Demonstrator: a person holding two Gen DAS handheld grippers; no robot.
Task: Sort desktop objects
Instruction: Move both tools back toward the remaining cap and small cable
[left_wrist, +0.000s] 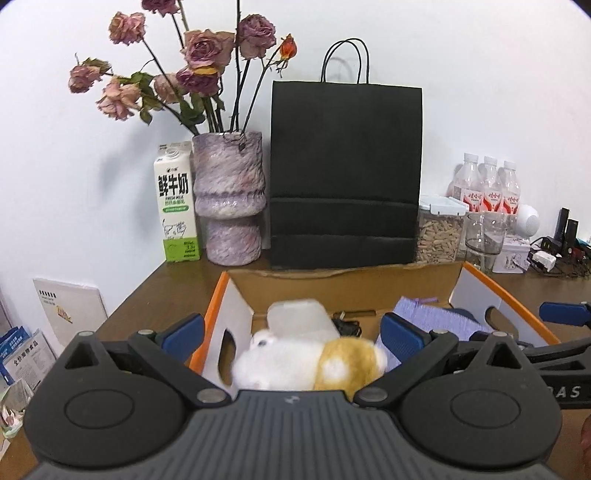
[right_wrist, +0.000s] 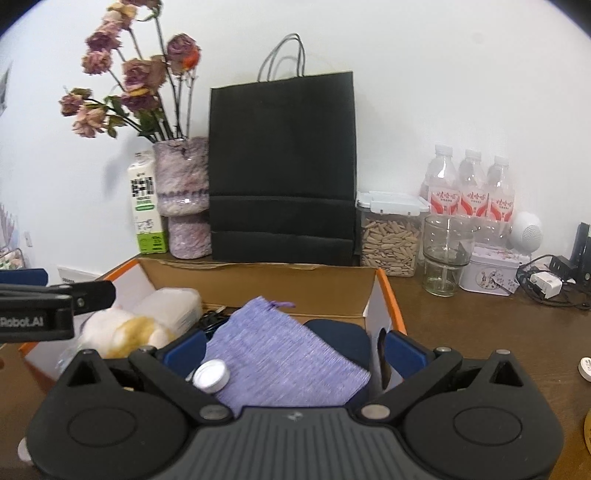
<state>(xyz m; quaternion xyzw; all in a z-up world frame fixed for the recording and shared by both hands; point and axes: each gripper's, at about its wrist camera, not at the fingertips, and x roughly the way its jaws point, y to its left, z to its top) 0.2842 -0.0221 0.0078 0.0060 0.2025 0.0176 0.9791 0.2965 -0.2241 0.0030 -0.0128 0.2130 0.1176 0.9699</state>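
An open cardboard box (left_wrist: 351, 286) with orange edges sits on the brown desk. My left gripper (left_wrist: 293, 330) is open above its left side. A white and yellow plush toy (left_wrist: 314, 363) shows blurred between the wide-apart fingers, clear of both pads. Behind it lies a frosted plastic case (left_wrist: 299, 321). My right gripper (right_wrist: 295, 349) is open over the box's (right_wrist: 258, 284) right half. Below it a purple woven pouch (right_wrist: 280, 354) rests on a dark blue item (right_wrist: 343, 332). A small silver round tin (right_wrist: 211, 376) lies by the left finger. The plush toy (right_wrist: 122, 332) lies at the left.
Along the back wall stand a black paper bag (left_wrist: 345, 173), a vase of dried roses (left_wrist: 231, 199), a milk carton (left_wrist: 177, 206), three water bottles (right_wrist: 471, 188), a seed jar (right_wrist: 389, 236), a glass (right_wrist: 445, 254), a tin (right_wrist: 487, 275) and chargers (right_wrist: 546, 284). Booklets (left_wrist: 68, 306) lie at the left.
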